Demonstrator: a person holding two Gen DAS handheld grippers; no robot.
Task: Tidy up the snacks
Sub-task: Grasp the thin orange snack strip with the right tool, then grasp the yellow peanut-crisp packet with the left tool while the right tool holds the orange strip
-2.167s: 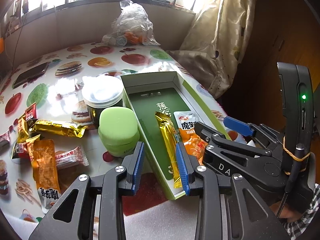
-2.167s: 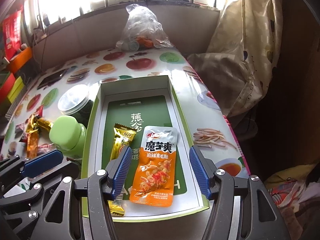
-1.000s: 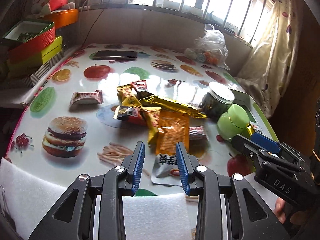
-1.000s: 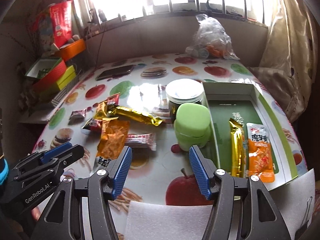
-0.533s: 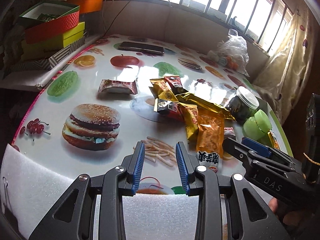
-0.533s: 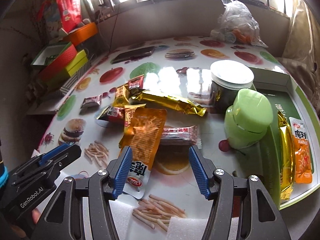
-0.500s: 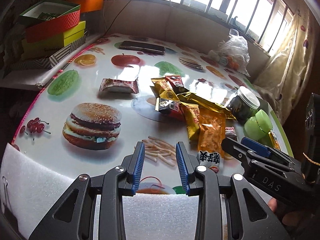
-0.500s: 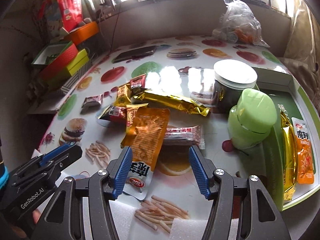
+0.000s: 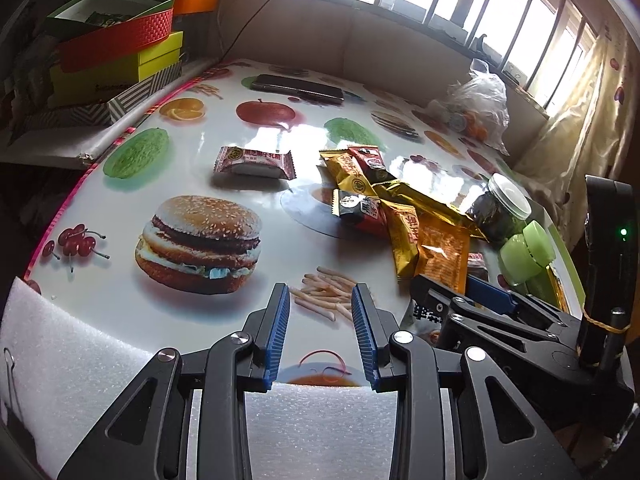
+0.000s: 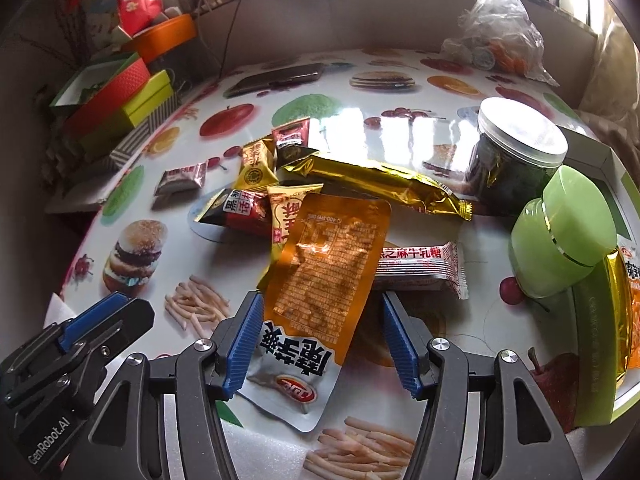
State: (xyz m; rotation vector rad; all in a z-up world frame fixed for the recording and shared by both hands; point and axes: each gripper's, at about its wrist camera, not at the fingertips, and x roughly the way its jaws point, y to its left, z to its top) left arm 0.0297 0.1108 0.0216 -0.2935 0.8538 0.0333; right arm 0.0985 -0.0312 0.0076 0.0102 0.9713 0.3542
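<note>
A pile of loose snack packets lies mid-table. An orange pouch (image 10: 328,272) is the nearest one, lying face down on top of a pink-white bar (image 10: 420,264) and a small yellow packet (image 10: 288,216). A long gold bar (image 10: 376,184) lies behind them. My right gripper (image 10: 322,340) is open and low over the orange pouch, whose near end lies between its blue pads without touching them. My left gripper (image 9: 320,320) hovers over printed fries, jaws narrowly apart with nothing between them. The green box (image 10: 592,360) at the right holds a gold bar (image 10: 620,312) and another orange pouch.
A light green jar (image 10: 560,240) and a dark jar with a white lid (image 10: 516,152) stand between the pile and the box. A lone red packet (image 9: 256,162) lies apart. A phone (image 9: 298,88) and a plastic bag (image 10: 496,32) are at the back; stacked boxes (image 9: 116,56) are at the left.
Both grippers have swung left, away from the green box, to the snack pile. The right one has come down over the orange pouch. The left one has sunk over the burger and fries prints.
</note>
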